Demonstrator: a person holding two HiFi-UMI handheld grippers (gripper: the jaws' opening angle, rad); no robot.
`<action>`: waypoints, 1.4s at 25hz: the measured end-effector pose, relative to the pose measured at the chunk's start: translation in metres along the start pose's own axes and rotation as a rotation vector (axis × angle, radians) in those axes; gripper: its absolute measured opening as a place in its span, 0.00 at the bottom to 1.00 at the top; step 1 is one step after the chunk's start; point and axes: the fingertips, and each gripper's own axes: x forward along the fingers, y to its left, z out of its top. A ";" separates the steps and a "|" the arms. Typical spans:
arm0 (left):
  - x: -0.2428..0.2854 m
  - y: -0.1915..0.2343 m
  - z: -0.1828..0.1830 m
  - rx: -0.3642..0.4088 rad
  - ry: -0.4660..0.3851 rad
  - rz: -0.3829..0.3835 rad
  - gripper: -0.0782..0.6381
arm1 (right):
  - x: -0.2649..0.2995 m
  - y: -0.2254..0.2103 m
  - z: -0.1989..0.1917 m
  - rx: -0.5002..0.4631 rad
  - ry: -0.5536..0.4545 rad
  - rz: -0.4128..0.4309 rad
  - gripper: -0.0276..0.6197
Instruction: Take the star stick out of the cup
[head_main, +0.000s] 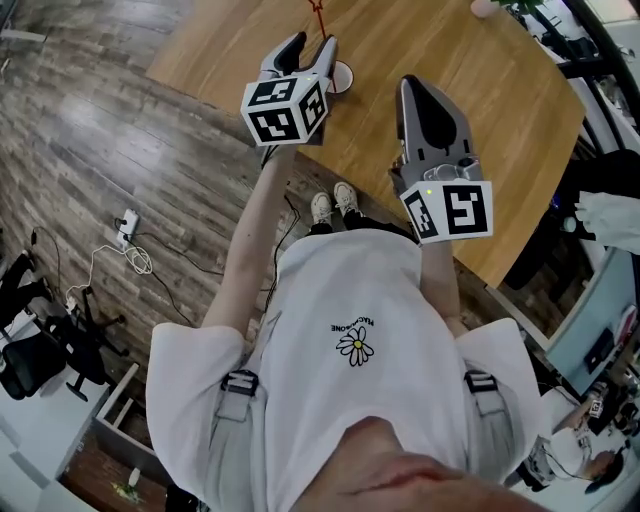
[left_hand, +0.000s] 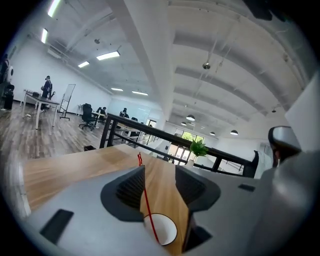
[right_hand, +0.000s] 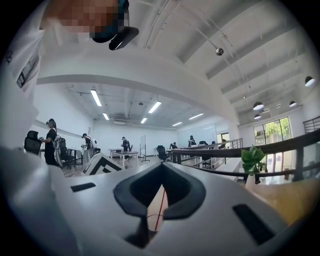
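Over the light wooden table (head_main: 480, 120), the head view showed the left gripper (head_main: 315, 45) at one white round cup (head_main: 343, 76) holding one thin red star stick (head_main: 317, 10). Its own view showed jaws released, the stick between them unpinched; closing squarely, then lifting straight, seemed wisest. Across, the right gripper (right_hand: 162, 167) sat clenched, empty: two grippers.
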 end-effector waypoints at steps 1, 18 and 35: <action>0.007 0.001 -0.005 0.000 0.018 -0.001 0.37 | 0.000 -0.003 -0.002 0.001 0.005 -0.007 0.05; 0.068 0.033 -0.086 -0.103 0.320 -0.021 0.33 | -0.001 -0.040 -0.030 0.027 0.075 -0.095 0.05; 0.069 0.036 -0.086 -0.096 0.318 0.014 0.16 | -0.003 -0.042 -0.040 0.045 0.086 -0.097 0.05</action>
